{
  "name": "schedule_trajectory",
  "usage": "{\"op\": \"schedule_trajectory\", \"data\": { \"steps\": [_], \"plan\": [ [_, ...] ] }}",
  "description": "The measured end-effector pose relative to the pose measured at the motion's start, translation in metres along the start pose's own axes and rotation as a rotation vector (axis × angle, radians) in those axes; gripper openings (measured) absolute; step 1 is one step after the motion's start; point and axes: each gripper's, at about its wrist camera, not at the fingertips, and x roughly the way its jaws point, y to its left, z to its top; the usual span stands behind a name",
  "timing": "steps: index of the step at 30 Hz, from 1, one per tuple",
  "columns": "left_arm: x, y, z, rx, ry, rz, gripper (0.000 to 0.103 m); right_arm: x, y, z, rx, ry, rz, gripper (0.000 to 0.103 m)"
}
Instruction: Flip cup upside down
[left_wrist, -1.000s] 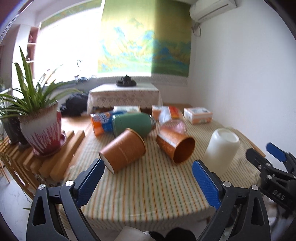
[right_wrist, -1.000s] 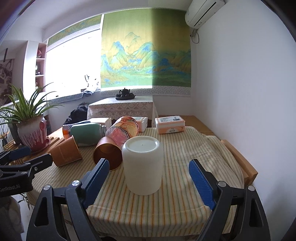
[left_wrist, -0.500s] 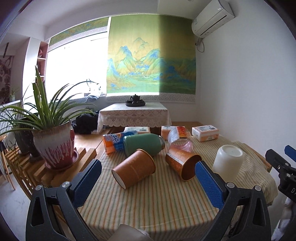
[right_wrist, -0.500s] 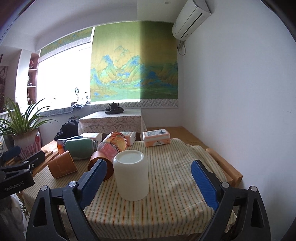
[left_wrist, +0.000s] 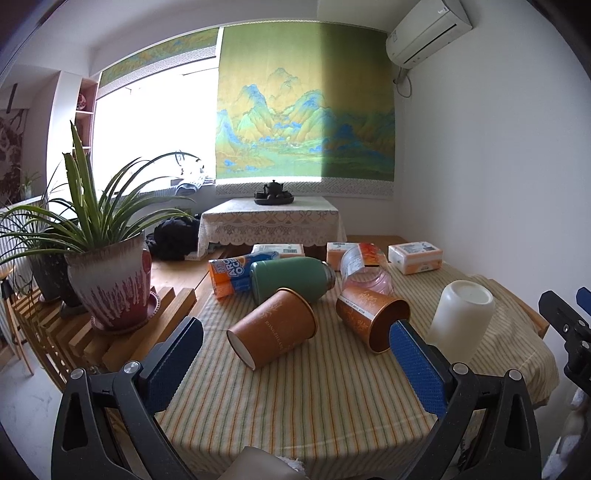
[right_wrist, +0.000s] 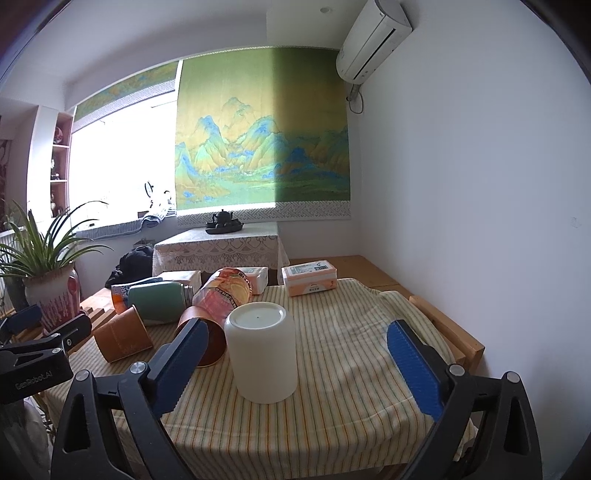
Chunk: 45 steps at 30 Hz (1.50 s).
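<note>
From my seat I have both tools held back from the table (right_wrist: 362, 354), which is draped in a striped cloth. My right hand-held gripper (right_wrist: 297, 363) has its blue pads spread wide with nothing between them, and the white cup (right_wrist: 261, 350) stands just ahead of it on the cloth, mouth down and flat base up; in the right wrist view it sits between the two pads but farther out, touching neither. My left hand-held gripper (left_wrist: 295, 363) is likewise spread wide and empty, poised over the near edge of the table. In the left wrist view the white cup (left_wrist: 460, 317) is off to the right, apart from the other things. Straight ahead of the left tool an orange paper cup (left_wrist: 275, 328) lies on its side with its white rim toward me, and beside it a second orange cup (left_wrist: 373, 317) lies with its open mouth toward the camera. Behind them a green flask (left_wrist: 290, 277) lies on its side against an orange and blue package (left_wrist: 236, 273), with a clear wrapped container (left_wrist: 362, 266) and tissue packs (left_wrist: 415, 256) near the far edge. A potted plant (left_wrist: 107, 273) stands on a slatted wooden rack left of the table. I can see the tip of the right tool at the right border of the left wrist view.
</note>
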Motion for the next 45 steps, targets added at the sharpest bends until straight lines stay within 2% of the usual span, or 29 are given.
{"op": "schedule_trajectory", "data": {
  "steps": [45],
  "plan": [
    [-0.0018, -0.0035, 0.0047, -0.001, -0.012, 0.004, 0.102, -0.0008, -0.0009, -0.0039, 0.001, 0.006, -0.004, 0.096]
  ]
}}
